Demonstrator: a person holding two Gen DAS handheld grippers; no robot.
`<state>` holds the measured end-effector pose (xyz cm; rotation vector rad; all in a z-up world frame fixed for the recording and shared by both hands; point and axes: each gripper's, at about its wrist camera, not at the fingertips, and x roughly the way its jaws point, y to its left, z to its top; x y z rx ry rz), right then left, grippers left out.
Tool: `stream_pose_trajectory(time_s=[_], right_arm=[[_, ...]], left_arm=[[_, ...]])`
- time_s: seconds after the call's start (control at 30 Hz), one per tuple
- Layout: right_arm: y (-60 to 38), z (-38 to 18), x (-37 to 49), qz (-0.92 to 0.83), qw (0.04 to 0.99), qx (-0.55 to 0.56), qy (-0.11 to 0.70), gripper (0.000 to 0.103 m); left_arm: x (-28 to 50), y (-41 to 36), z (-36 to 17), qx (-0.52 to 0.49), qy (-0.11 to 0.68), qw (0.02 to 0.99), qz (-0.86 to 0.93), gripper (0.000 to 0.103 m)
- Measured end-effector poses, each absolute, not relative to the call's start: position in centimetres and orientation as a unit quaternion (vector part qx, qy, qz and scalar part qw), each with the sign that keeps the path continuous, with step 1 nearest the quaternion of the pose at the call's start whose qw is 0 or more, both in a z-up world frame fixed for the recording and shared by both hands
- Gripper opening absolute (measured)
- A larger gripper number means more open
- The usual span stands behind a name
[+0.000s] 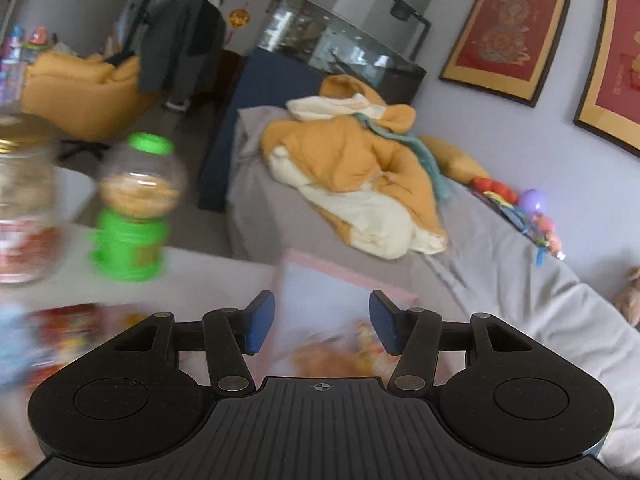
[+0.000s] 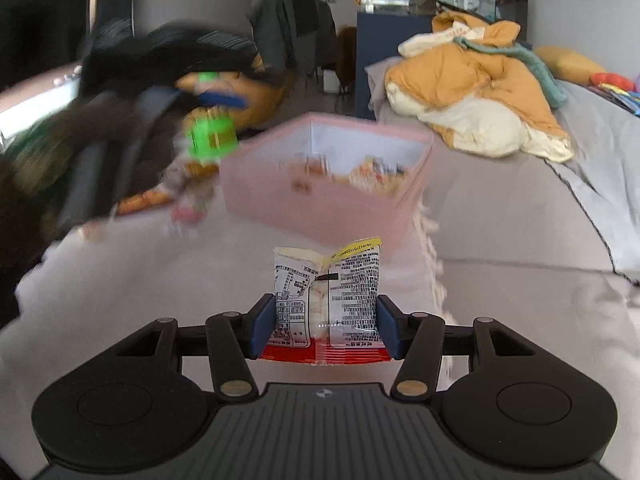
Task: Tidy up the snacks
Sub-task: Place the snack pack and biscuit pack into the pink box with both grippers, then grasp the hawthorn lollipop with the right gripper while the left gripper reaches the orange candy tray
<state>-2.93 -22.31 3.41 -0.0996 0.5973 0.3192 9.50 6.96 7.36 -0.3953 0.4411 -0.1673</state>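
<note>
Gripping a crinkled white snack packet printed with black text and a red band (image 2: 326, 304), the right gripper (image 2: 326, 326) presses both blue pads against the packet's sides, holding it upright above a pale cloth-covered surface (image 2: 120, 300). At twelve o'clock from the packet sits an open pink rectangular storage box (image 2: 320, 204), with several snack packs inside too smeared to identify. At ten o'clock, the left gripper (image 2: 216, 100) appears as a dark streak, with a green-capped clear plastic jar of snacks (image 2: 210, 136) partly hidden behind it.

Seen from the left wrist, the left gripper (image 1: 322, 322) stands partly open with nothing pinched between its blue pads (image 1: 260, 322); the pink box lies beyond them, its near wall hidden by the gripper body. The green jar (image 1: 138, 208) stands at ten o'clock, and beside it a gold-lidded glass jar (image 1: 24, 200) is cut off by the frame edge. Blurred red and blue packets (image 1: 60, 336) lie at nine o'clock, contents unreadable.
</note>
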Motion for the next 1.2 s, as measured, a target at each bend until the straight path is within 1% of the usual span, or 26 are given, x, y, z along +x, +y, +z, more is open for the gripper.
stream_pose_trajectory(time_s=[0.13, 0.2, 0.3, 0.4, 0.53, 0.57, 0.63, 0.7, 0.77, 0.8, 0.83, 0.9, 0.93, 1.1, 1.2], right_arm=[[-22.3, 9.5, -0.2, 0.173, 0.95, -0.044, 0.257, 0.054], [-21.4, 13.1, 3.1, 0.152, 0.957, -0.049, 0.243, 0.054], [-19.6, 15.7, 8.9, 0.122, 0.959, -0.05, 0.251, 0.053], [-18.2, 14.8, 15.3, 0.122, 0.945, -0.005, 0.305, 0.053], [-16.9, 10.9, 21.7, 0.084, 0.928, 0.038, 0.362, 0.054], [-16.5, 9.7, 23.1, 0.082, 0.92, 0.043, 0.38, 0.055], [-15.6, 7.6, 24.7, 0.086, 0.905, 0.033, 0.416, 0.062], [-14.8, 6.3, 25.1, 0.058, 0.902, 0.017, 0.428, 0.064], [-13.9, 6.2, 24.3, 0.055, 0.904, 0.0, 0.424, 0.064], [-13.5, 6.5, 23.8, 0.059, 0.905, -0.005, 0.42, 0.066], [-12.9, 7.0, 23.1, 0.061, 0.909, -0.011, 0.413, 0.068], [-11.7, 8.2, 21.7, 0.07, 0.916, -0.026, 0.394, 0.08], [-10.7, 8.7, 20.9, 0.077, 0.92, -0.036, 0.383, 0.082], [-5.2, 10.2, 17.1, 0.137, 0.919, -0.071, 0.363, 0.087], [-0.8, 8.6, 16.3, 0.186, 0.895, -0.078, 0.399, 0.087]], left_arm=[[4.1, 11.7, 7.3, -0.208, 0.233, 0.948, -0.067, 0.058], [1.7, 14.2, 6.8, -0.221, 0.245, 0.943, -0.041, 0.058], [-1.2, 17.1, 5.5, -0.234, 0.268, 0.935, 0.015, 0.058], [-3.2, 19.6, 4.1, -0.254, 0.272, 0.927, 0.043, 0.058], [-4.2, 20.9, 2.6, -0.237, 0.255, 0.935, 0.065, 0.058], [-4.2, 21.2, 2.1, -0.234, 0.253, 0.936, 0.073, 0.058], [-4.5, 21.9, 1.4, -0.244, 0.247, 0.935, 0.077, 0.058], [-5.1, 22.6, 0.8, -0.262, 0.229, 0.935, 0.074, 0.058], [-4.9, 23.0, 0.3, -0.271, 0.207, 0.937, 0.081, 0.058], [-5.0, 23.2, 0.1, -0.276, 0.193, 0.938, 0.086, 0.058], [-5.3, 23.4, -0.2, -0.281, 0.183, 0.938, 0.09, 0.058], [-5.6, 23.6, -0.6, -0.289, 0.162, 0.939, 0.091, 0.058], [-5.6, 23.7, -0.7, -0.289, 0.157, 0.94, 0.09, 0.058], [-4.8, 23.8, -1.5, -0.284, 0.187, 0.937, 0.083, 0.058], [-4.7, 23.3, -1.6, -0.272, 0.196, 0.939, 0.076, 0.058]])
